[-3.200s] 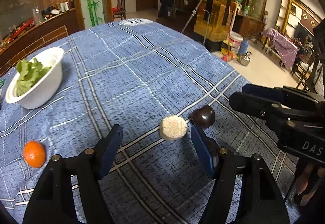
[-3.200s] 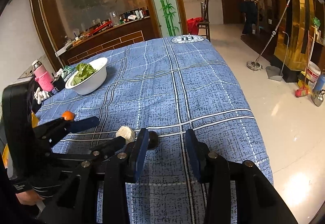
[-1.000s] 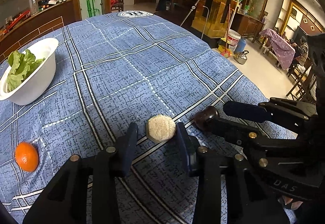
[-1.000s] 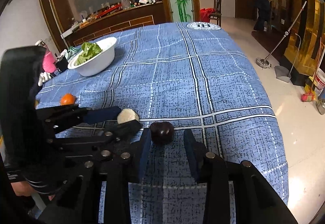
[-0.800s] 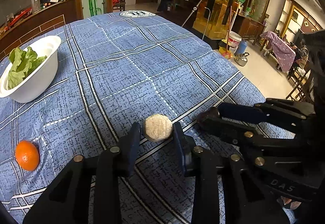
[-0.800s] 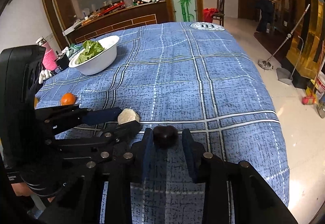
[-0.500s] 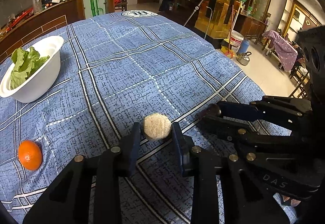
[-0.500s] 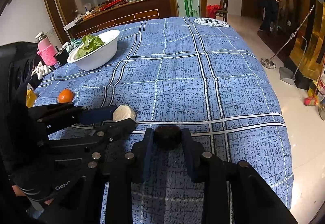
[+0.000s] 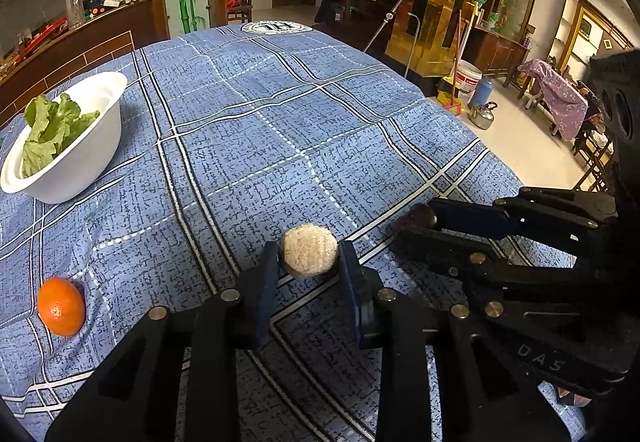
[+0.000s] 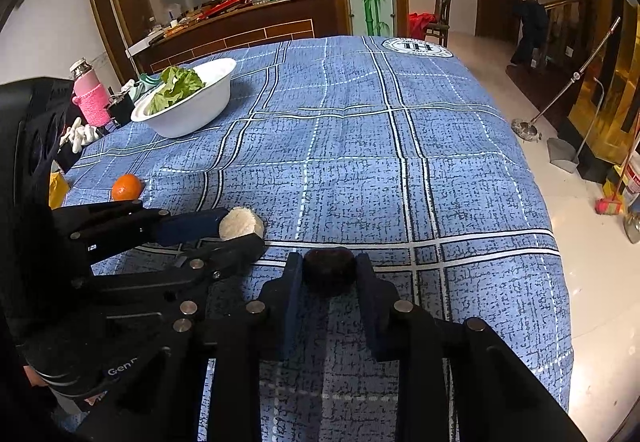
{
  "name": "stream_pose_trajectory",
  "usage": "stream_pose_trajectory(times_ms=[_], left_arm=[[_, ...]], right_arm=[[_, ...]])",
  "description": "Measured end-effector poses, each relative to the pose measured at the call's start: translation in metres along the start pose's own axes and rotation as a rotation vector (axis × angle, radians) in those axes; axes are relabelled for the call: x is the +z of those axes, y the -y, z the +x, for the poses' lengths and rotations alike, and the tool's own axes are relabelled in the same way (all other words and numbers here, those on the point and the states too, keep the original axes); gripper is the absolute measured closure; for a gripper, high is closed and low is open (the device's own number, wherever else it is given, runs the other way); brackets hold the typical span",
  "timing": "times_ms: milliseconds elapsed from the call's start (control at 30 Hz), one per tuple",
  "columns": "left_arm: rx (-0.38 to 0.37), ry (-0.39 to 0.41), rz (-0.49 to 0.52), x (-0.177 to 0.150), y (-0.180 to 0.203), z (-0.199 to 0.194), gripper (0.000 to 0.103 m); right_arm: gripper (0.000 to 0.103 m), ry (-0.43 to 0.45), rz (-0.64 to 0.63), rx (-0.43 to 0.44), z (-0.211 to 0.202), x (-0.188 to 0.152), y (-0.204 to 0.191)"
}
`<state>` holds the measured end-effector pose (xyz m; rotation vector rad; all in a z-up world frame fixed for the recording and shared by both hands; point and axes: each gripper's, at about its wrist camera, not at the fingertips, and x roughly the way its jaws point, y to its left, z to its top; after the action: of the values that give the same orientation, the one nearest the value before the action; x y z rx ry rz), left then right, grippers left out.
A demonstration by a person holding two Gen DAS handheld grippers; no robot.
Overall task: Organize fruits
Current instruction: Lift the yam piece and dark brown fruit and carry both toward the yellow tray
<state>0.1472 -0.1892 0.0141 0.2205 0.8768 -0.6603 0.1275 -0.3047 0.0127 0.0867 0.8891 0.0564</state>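
Observation:
My left gripper point(image 9: 309, 260) is shut on a pale, rough-skinned round fruit point(image 9: 309, 250), held just above the blue checked tablecloth point(image 9: 256, 145); the pale fruit also shows in the right wrist view point(image 10: 241, 223). My right gripper point(image 10: 329, 272) is shut on a dark purple-brown fruit point(image 10: 329, 270), which peeks out past its fingers in the left wrist view point(image 9: 418, 215). An orange point(image 9: 61, 306) lies on the cloth at the near left, also seen in the right wrist view point(image 10: 126, 187).
A white bowl point(image 9: 76, 165) holding green lettuce point(image 9: 48, 129) stands at the far left; it shows in the right wrist view too point(image 10: 192, 113). A pink bottle point(image 10: 89, 97) and small items sit beyond the table's left edge. The table's right edge drops to a tiled floor point(image 10: 592, 226).
Both grippers closed from open onto their fruits: the left on the pale fruit, the right on the dark fruit. Both fruits now sit slightly lifted between the fingers.

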Motion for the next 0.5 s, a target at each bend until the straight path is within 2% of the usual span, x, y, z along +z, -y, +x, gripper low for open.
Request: stream_pose_trajectory(times_ms=[500], left_arm=[[0.003,0.020,-0.027,0.0029,-0.0060,-0.0027,0.077]], right_arm=[[0.076,0.015,-0.012,-0.007,-0.0004,-0.0018,-0.0008]])
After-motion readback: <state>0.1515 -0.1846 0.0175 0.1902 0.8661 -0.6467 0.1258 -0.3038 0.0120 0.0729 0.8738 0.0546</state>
